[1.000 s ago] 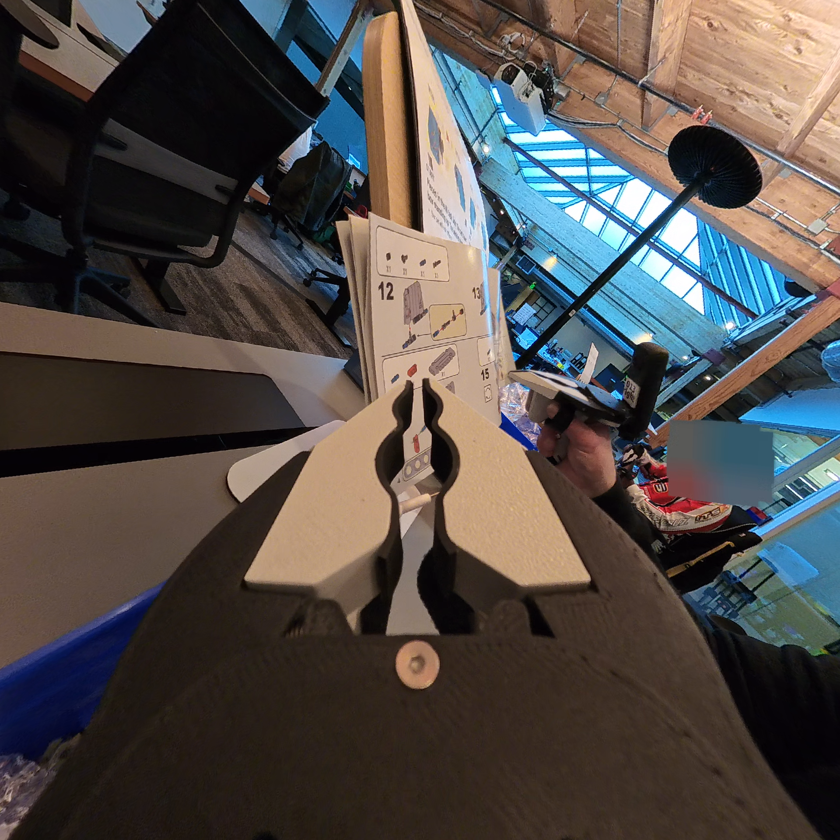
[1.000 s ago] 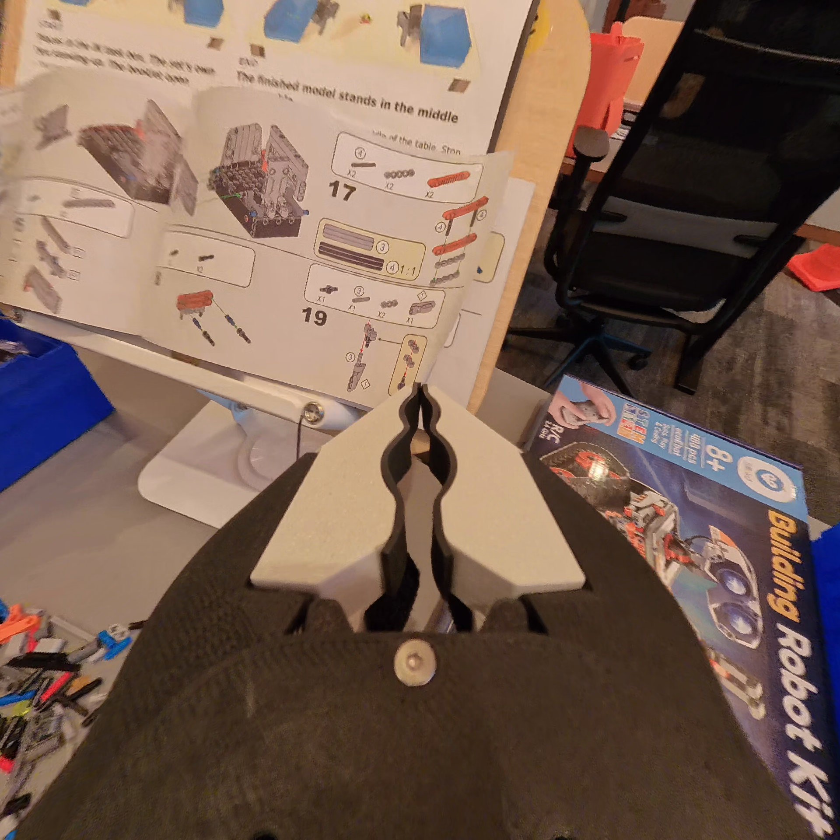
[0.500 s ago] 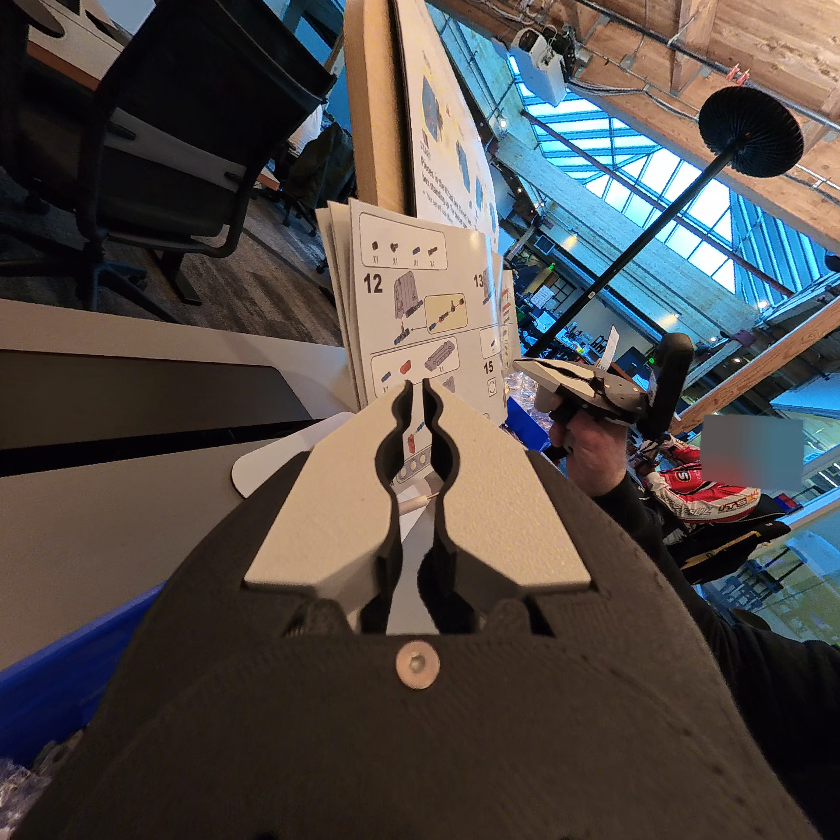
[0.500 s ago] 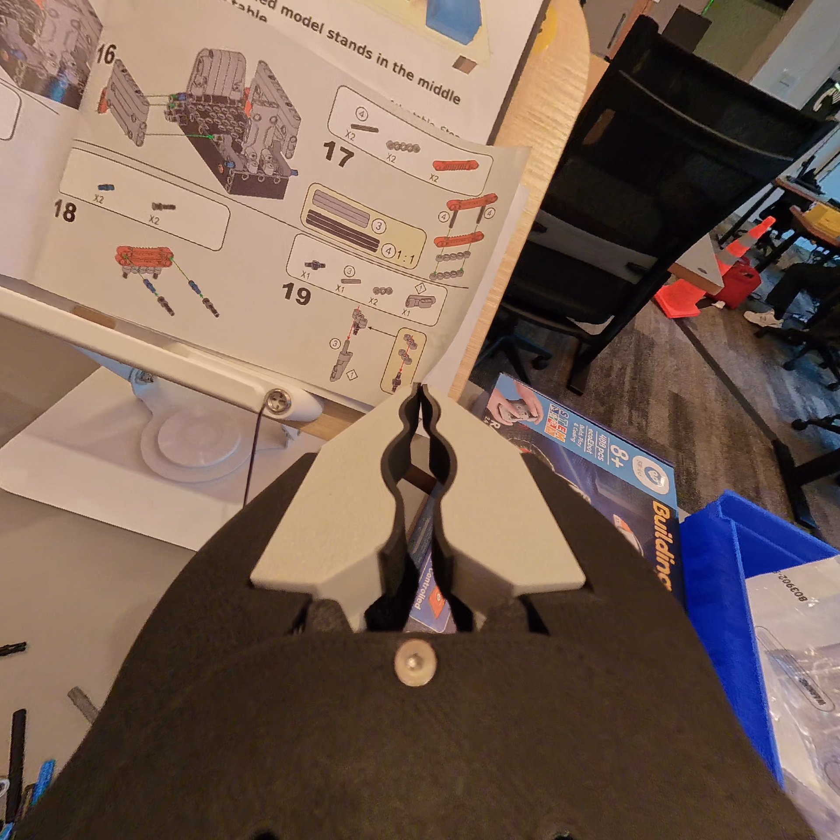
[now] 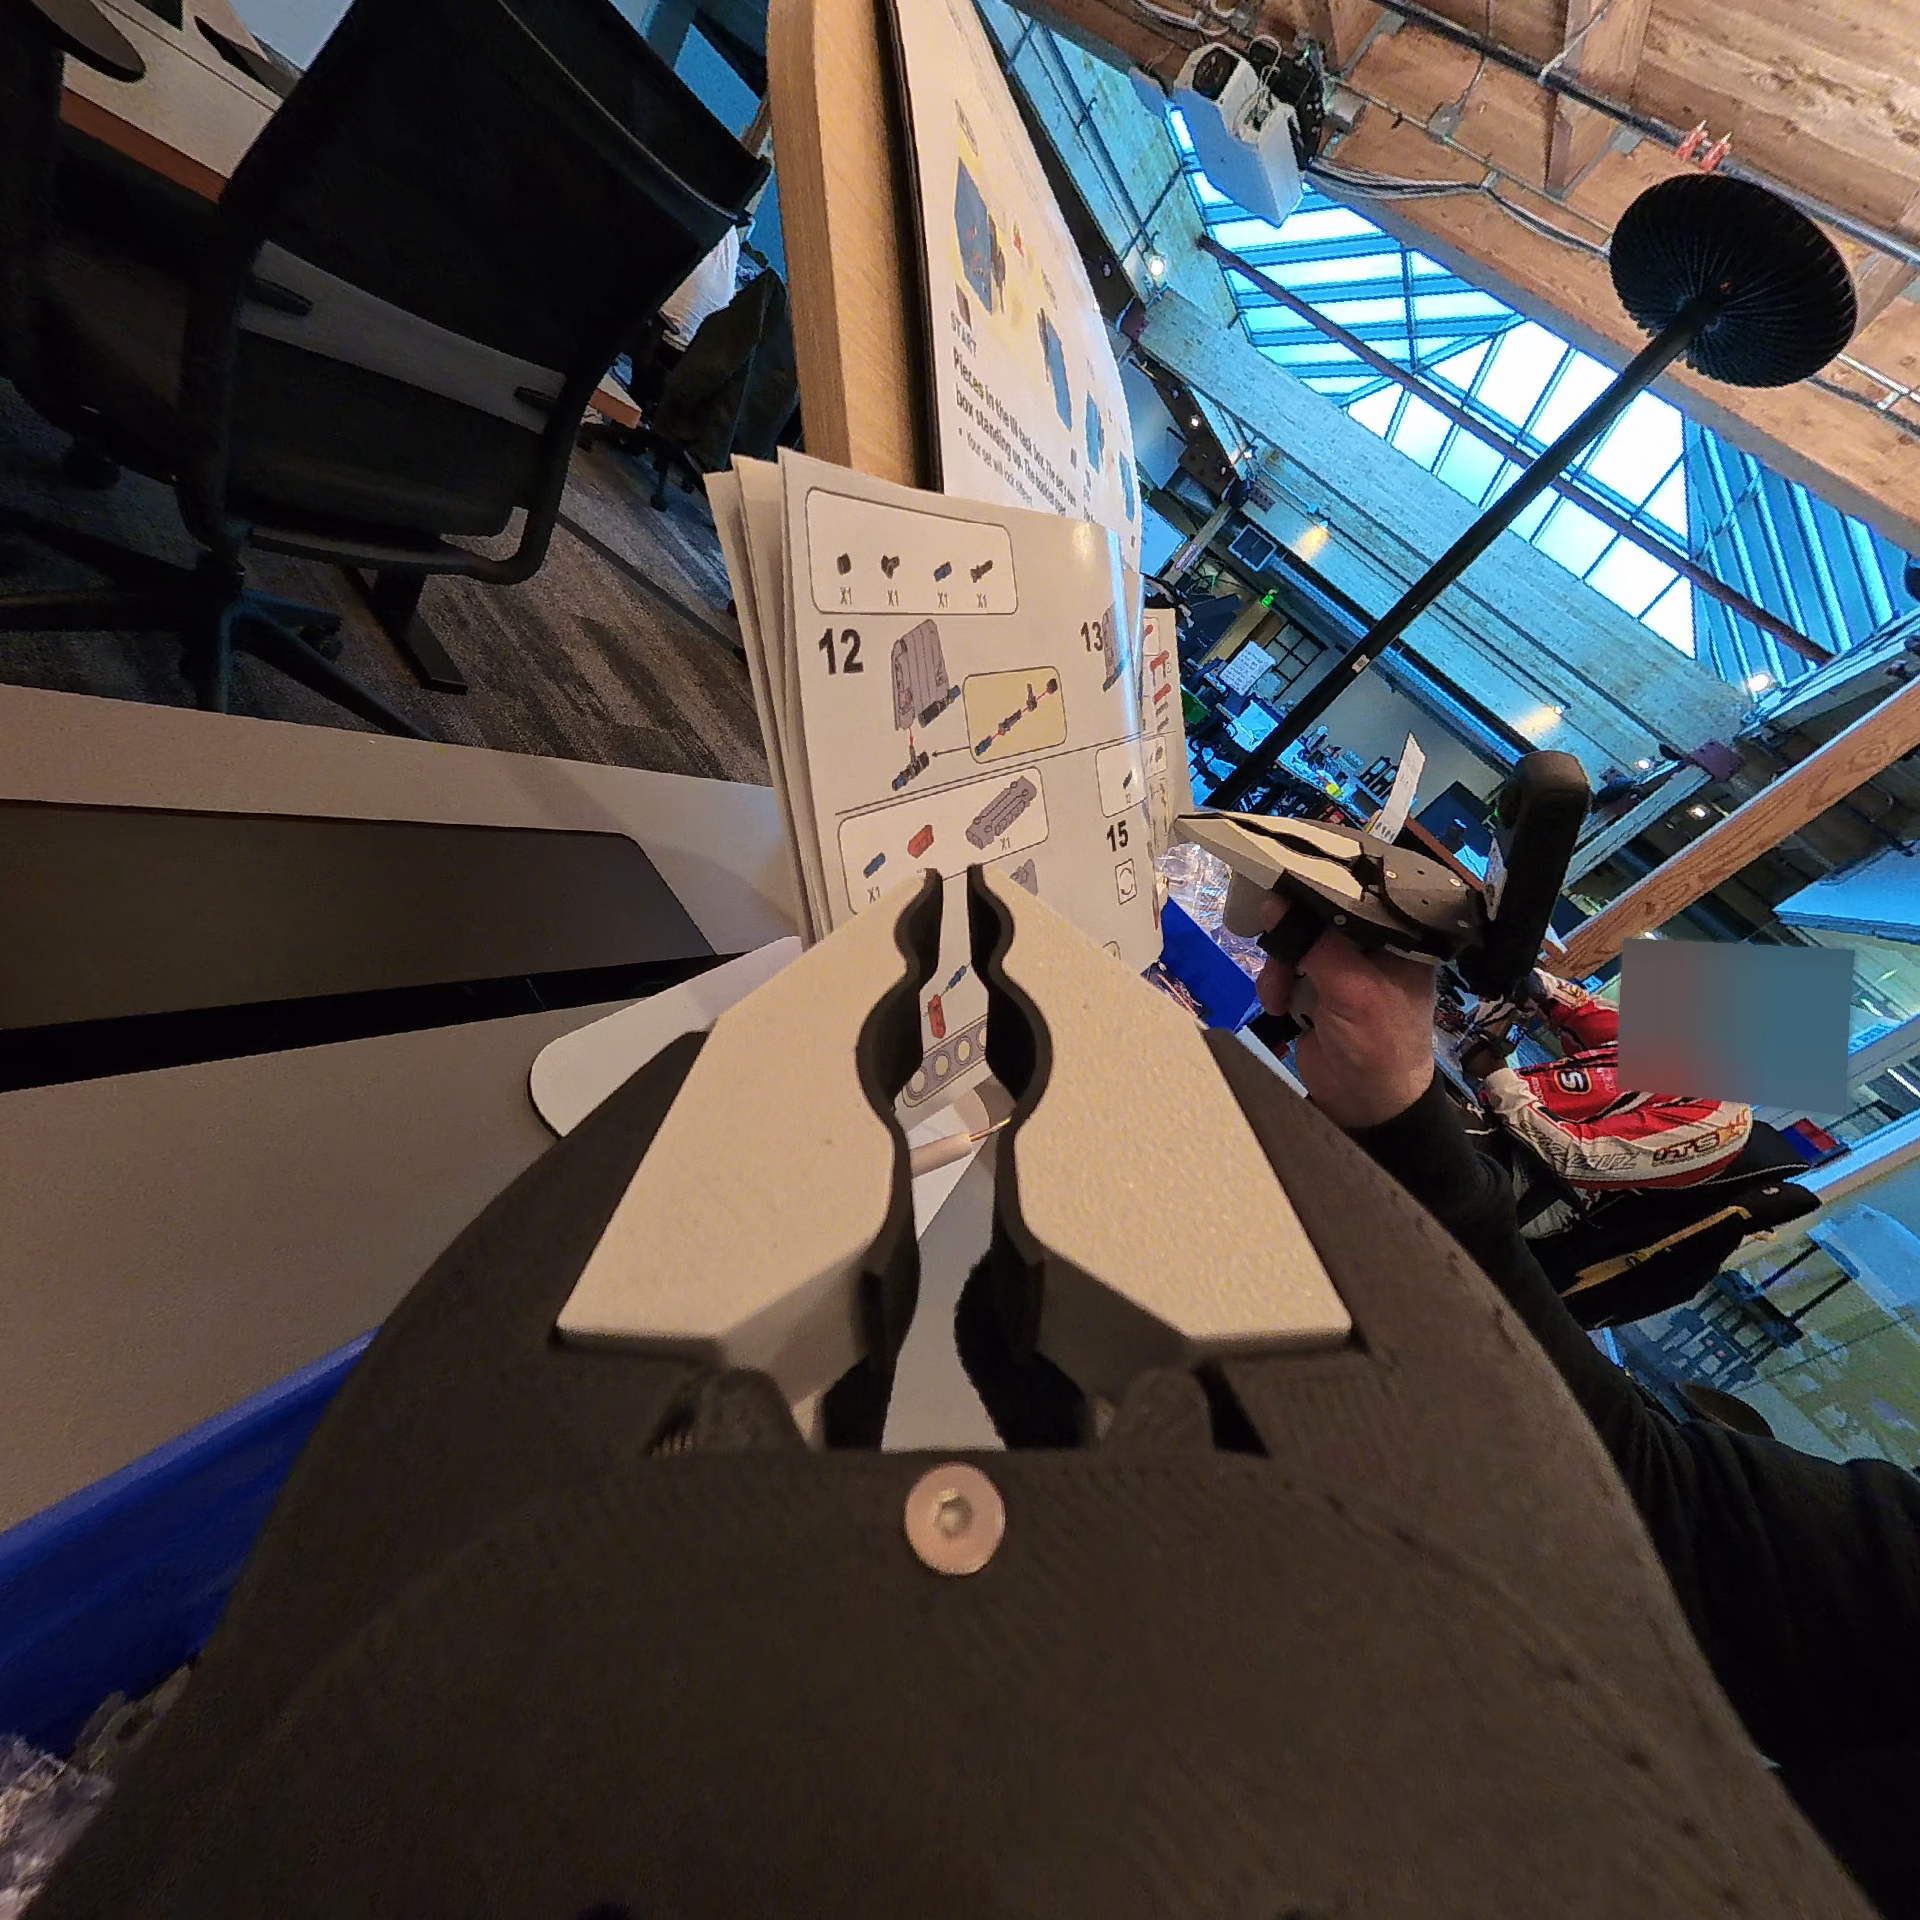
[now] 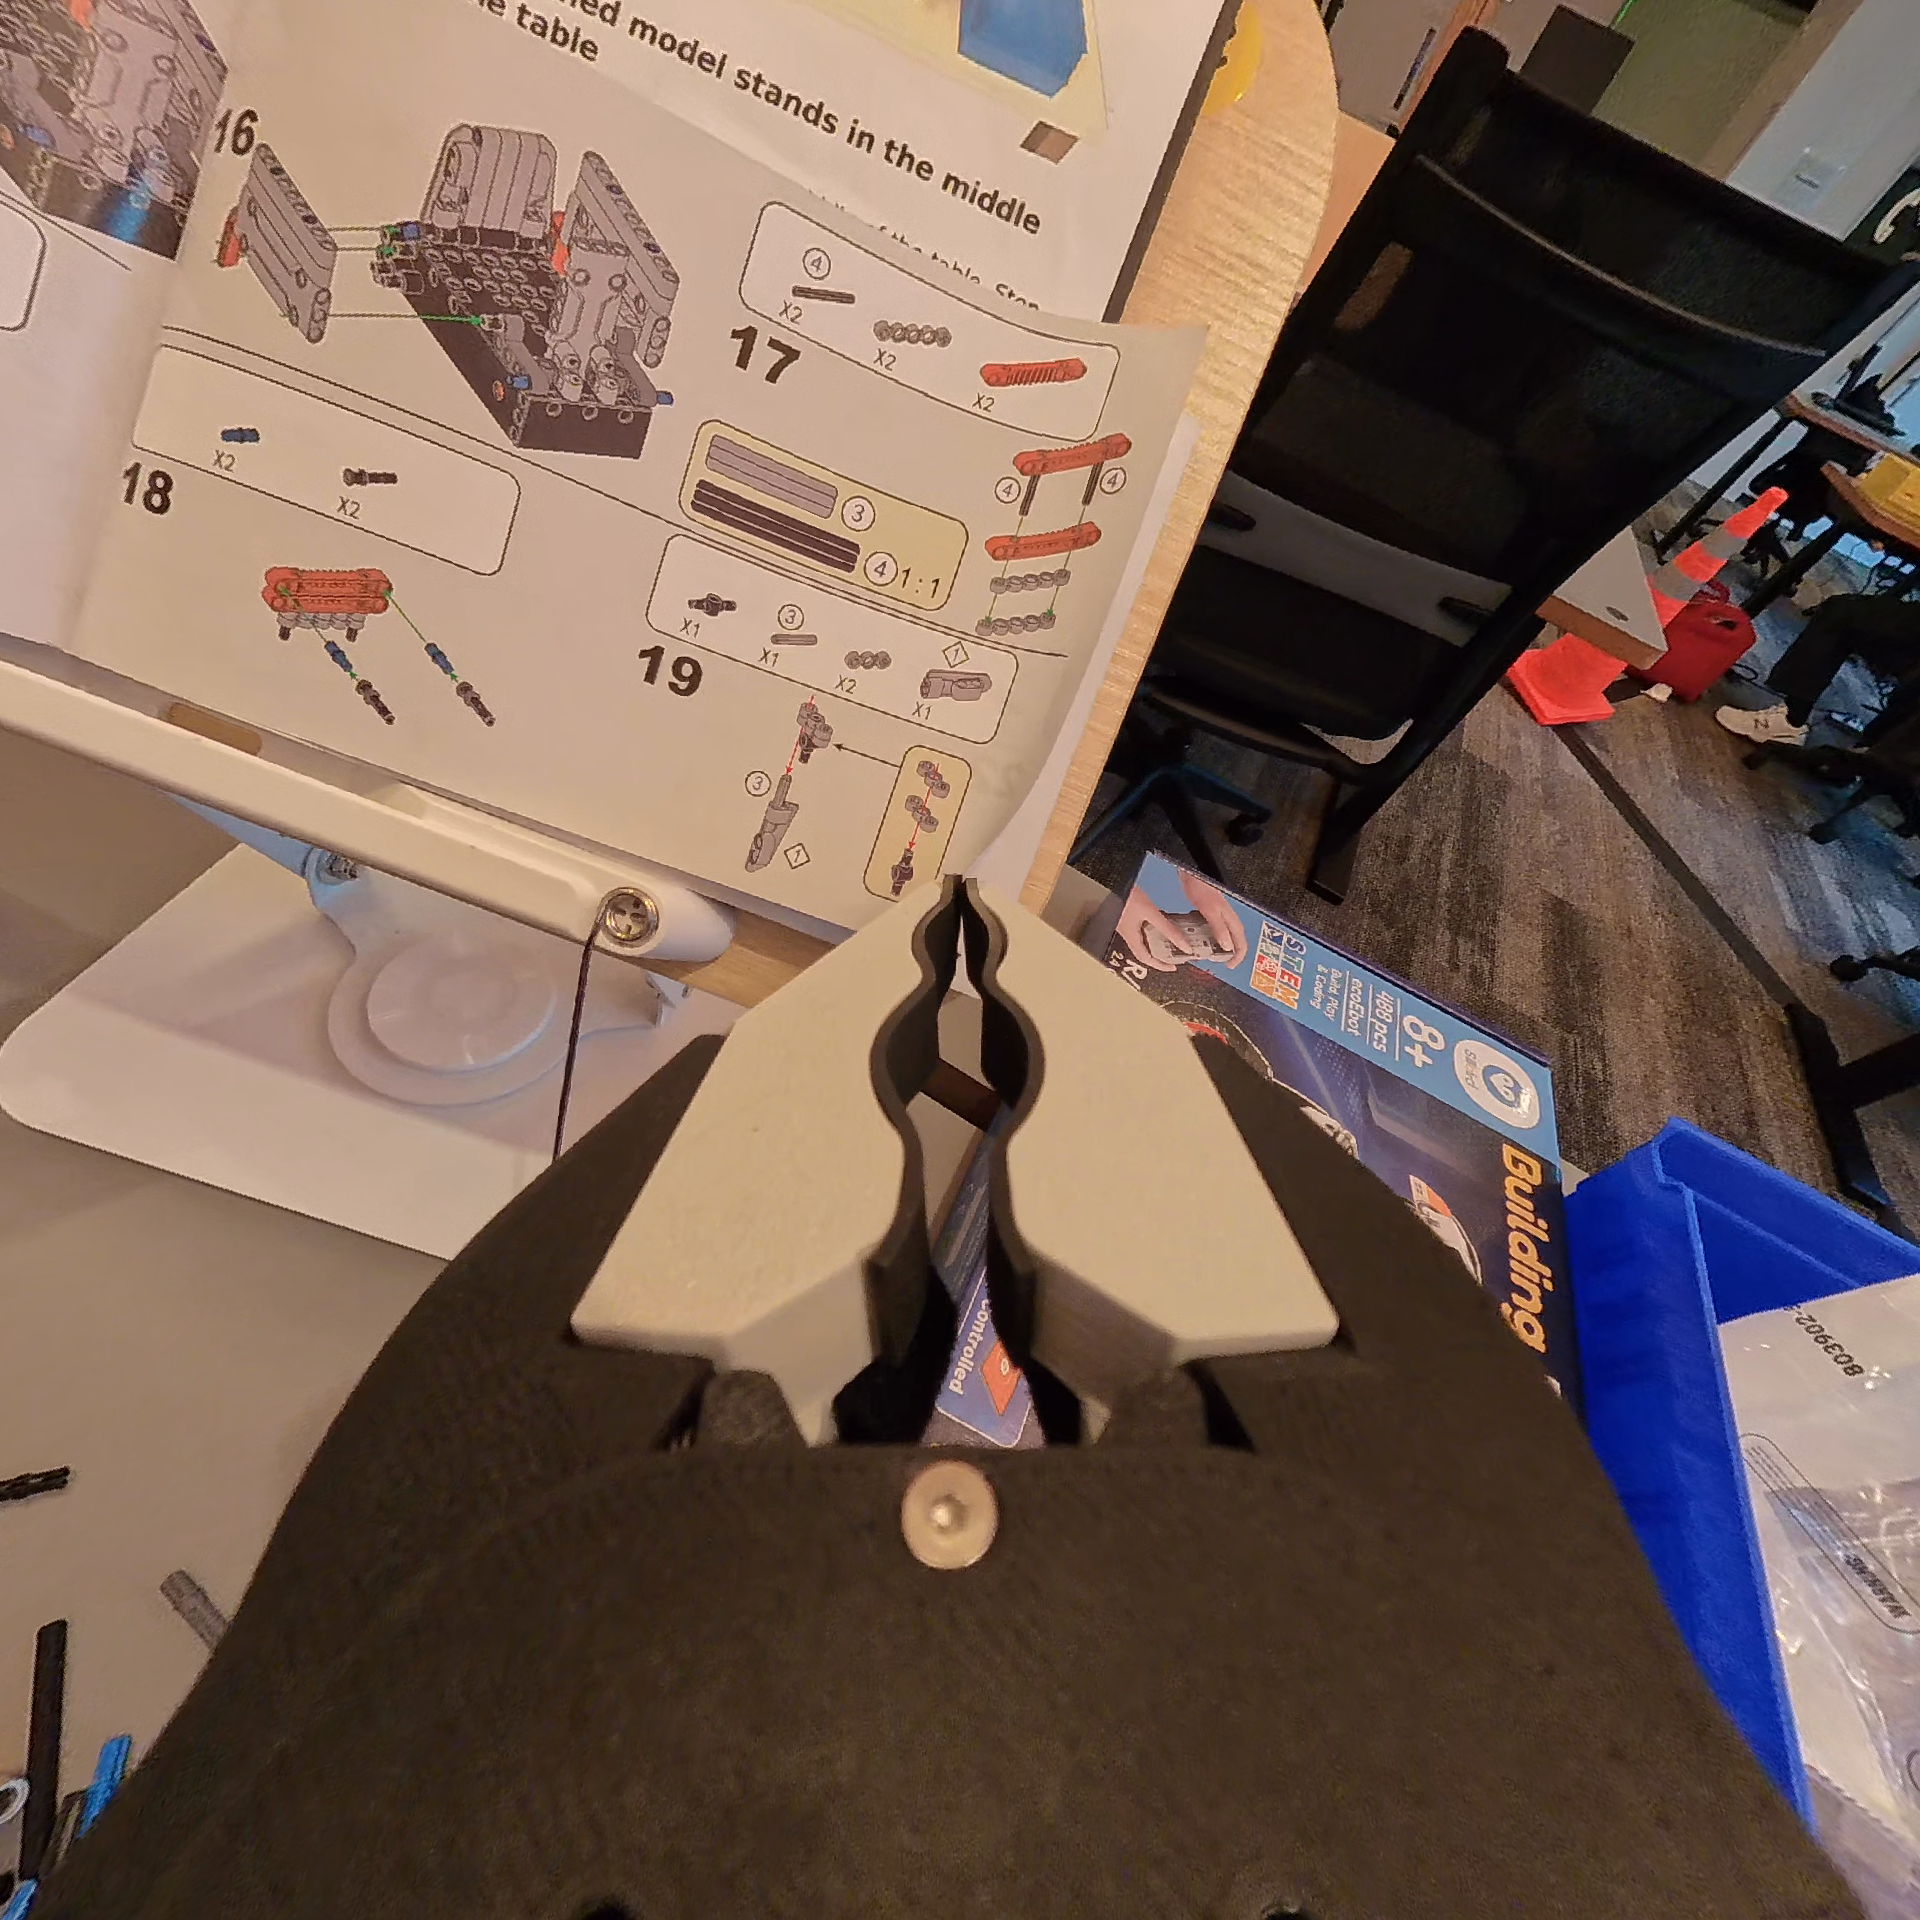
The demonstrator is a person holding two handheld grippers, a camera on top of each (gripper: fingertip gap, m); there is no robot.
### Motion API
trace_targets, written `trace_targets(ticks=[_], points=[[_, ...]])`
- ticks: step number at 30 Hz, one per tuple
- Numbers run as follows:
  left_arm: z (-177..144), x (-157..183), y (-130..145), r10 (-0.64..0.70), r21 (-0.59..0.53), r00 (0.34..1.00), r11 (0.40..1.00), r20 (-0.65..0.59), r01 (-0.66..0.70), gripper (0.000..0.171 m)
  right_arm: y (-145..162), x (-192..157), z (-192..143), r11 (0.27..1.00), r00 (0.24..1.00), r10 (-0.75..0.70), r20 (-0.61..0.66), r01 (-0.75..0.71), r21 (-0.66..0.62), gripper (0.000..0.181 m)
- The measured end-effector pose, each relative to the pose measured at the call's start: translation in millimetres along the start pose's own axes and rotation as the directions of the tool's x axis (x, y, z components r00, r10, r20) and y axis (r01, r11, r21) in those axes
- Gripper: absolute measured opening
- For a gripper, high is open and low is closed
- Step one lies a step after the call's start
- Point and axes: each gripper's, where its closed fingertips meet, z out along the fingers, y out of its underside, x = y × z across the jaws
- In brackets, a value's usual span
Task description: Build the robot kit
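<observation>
Left gripper (image 5: 956, 883) is nearly pressed together, holding nothing, aimed at the booklet (image 5: 935, 686). Right gripper (image 6: 961, 891) is pinched closed, empty too, by the page's lower corner. Booklet (image 6: 582, 499) leans on a white stand (image 6: 312, 1039), probably so it's readable; kit box (image 6: 1351, 1049) lies beside.

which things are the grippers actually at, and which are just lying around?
At the grippers: left gripper, shut, empty, facing booklet; right gripper, shut, empty, near the booklet's corner; stand holding the booklet.
Lying about: kit box, blue bin, loose parts, chair.
</observation>
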Motion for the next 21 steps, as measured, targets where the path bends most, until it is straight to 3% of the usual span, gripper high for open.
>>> trace_targets(ticks=[11, 21], points=[[-2, 5, -3, 0.019, 0.002, 1.000, 1.000, 0.003, -0.019, 0.004, 1, 0, 0, 0.999, 0.999, 0.037, 0.030, -0.037, 0.002, 0.000], [-7, 12, -10, 0.039, 0.017, 0.999, 0.999, -0.002, -0.039, 0.006, 3, 20, -8, 0.990, 0.988, 0.139, 0.065, -0.140, 0.009, 0.015]])
